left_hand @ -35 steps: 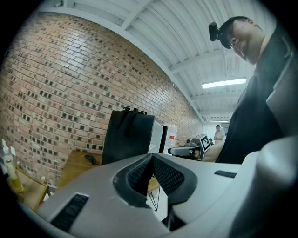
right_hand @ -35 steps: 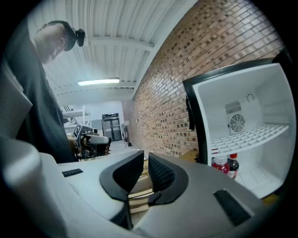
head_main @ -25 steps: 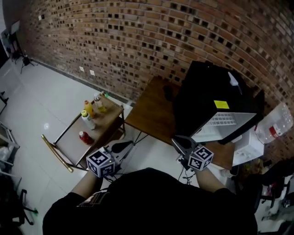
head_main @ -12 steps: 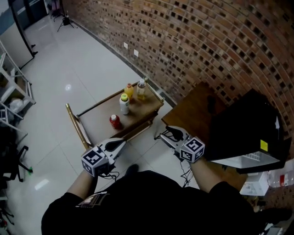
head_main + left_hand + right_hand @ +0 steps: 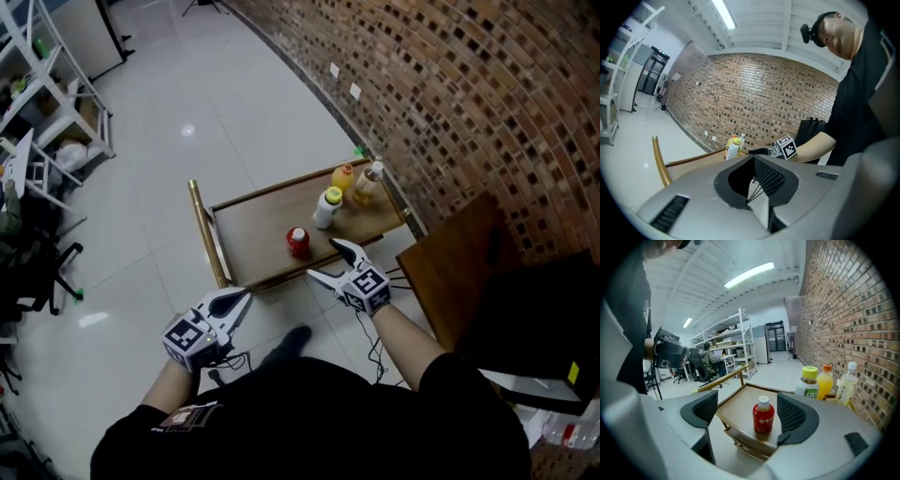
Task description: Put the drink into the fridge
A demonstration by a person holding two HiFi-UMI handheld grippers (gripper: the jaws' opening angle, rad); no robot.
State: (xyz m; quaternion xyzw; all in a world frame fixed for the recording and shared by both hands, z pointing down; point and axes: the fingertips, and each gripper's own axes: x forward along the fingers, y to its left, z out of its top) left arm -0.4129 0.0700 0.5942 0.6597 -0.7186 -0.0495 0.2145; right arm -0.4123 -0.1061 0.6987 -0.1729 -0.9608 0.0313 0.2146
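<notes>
A small red drink bottle (image 5: 297, 241) with a white cap stands on the wooden cart tray (image 5: 253, 234). My right gripper (image 5: 325, 261) hovers just short of the cart's near edge, pointed at it. In the right gripper view the red bottle (image 5: 763, 416) stands ahead between the lines of the jaws, apart from both pads. The right gripper (image 5: 749, 414) is opening, with nothing held. My left gripper (image 5: 236, 300) hangs lower left over the floor, shut and empty; its pads (image 5: 754, 187) meet. The black fridge (image 5: 539, 319) is at the right edge.
Three more bottles stand at the cart's far end: a white one with a yellow-green cap (image 5: 326, 207), an orange one (image 5: 342, 177) and a pale one (image 5: 368, 183). A wooden table (image 5: 459, 267) adjoins the cart. Brick wall (image 5: 469, 103) behind; metal shelving (image 5: 47, 112) at left.
The view has swung from the fridge and table to the cart. My right gripper has moved toward the red bottle and its jaws have spread apart. The left gripper stays shut.
</notes>
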